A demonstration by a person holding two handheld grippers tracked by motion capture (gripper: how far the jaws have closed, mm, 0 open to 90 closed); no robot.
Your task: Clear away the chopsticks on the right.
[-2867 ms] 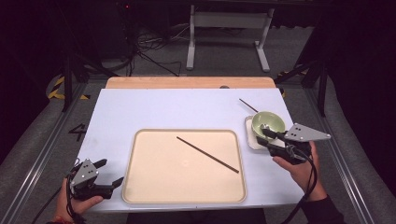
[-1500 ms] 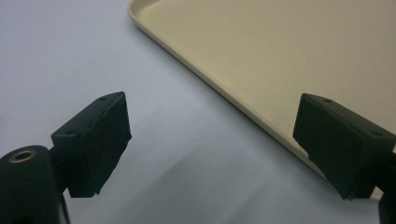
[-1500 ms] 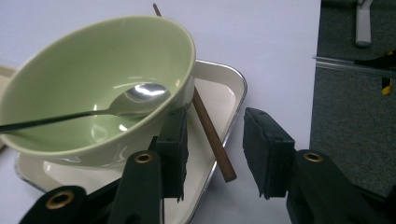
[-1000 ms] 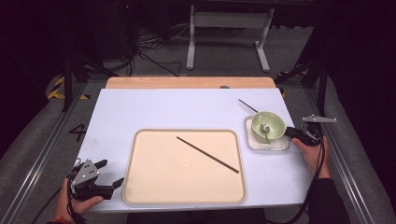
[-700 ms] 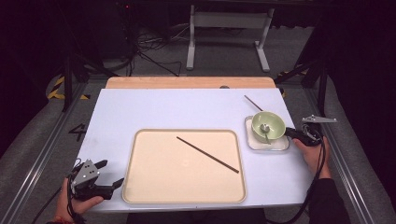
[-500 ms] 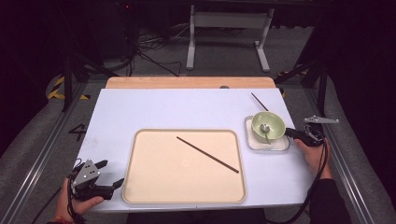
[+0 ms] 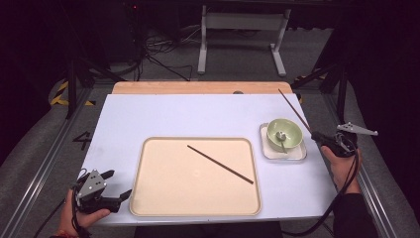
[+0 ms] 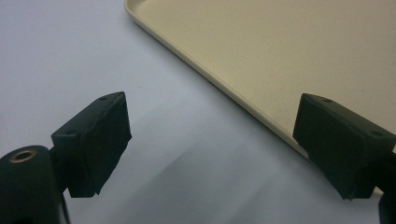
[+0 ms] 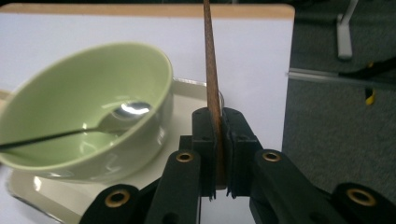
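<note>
Nearest you, at the front left corner of the tabletop point(image 7: 148, 114), your left hand-held gripper point(image 7: 120, 195) rests with its jaws wide apart and nothing between them; in the left gripper view the two black pads frame bare white surface and the near rim of the beige tray point(image 8: 219, 84), which lies just beside that gripper. On the tray, well apart from either hand, one dark chopstick point(image 7: 220, 164) lies flat and runs diagonally across the middle. Farther back on your right, your right hand-held gripper point(image 7: 317, 136) is at the right edge of the tabletop, its jaws have just been closing, and they are now clamped on a second chopstick point(image 9: 212, 79). In the right gripper view that stick stands pinched between the pads and rises straight up from them; in the high view it slants away from the gripper toward the far right corner, lifted off the surface. Just beside this gripper sits a pale green bowl point(image 7: 284, 133) with a metal spoon point(image 9: 123, 114) resting inside, the bowl standing on a small white square dish point(image 7: 297, 154).
</note>
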